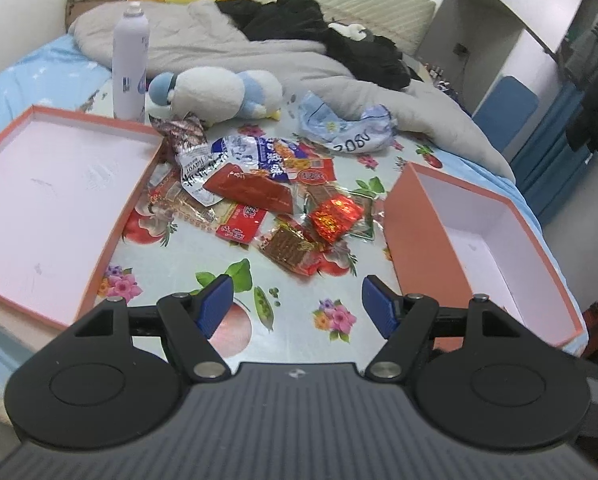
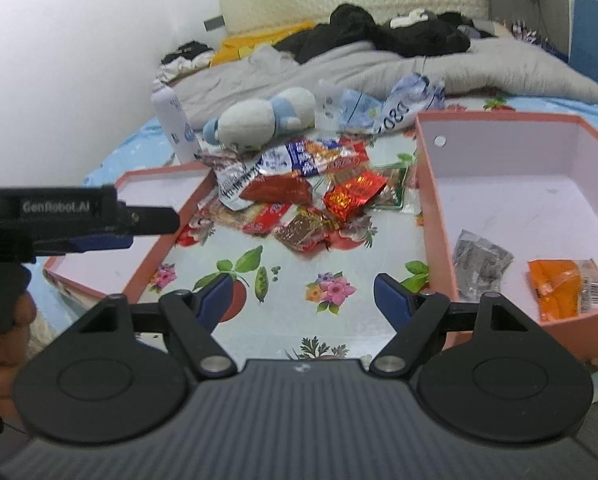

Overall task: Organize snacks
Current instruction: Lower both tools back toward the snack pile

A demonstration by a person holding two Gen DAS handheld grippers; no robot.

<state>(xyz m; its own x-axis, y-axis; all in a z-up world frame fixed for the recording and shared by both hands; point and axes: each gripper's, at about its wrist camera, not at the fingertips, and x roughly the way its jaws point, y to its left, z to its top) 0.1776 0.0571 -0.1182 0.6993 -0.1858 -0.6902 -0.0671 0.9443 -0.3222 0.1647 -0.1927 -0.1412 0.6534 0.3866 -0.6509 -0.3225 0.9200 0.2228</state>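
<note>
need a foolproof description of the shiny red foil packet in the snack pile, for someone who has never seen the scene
Find the two orange boxes, the shallow tray and the deeper box, on the floral cloth; the snack pile lies between them. The red foil packet sits at the pile's edge nearest the deeper box. Only it is crinkled, mirror-bright red with gold glints; its neighbours are flat and matte or clear.

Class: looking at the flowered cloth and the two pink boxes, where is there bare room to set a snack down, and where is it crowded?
Free: the flowered cloth in front of the snack pile, between the boxes; the whole shallow left box; the back of the deep right box. Crowded: the pile, and the right box's front corner with two packets.
</note>
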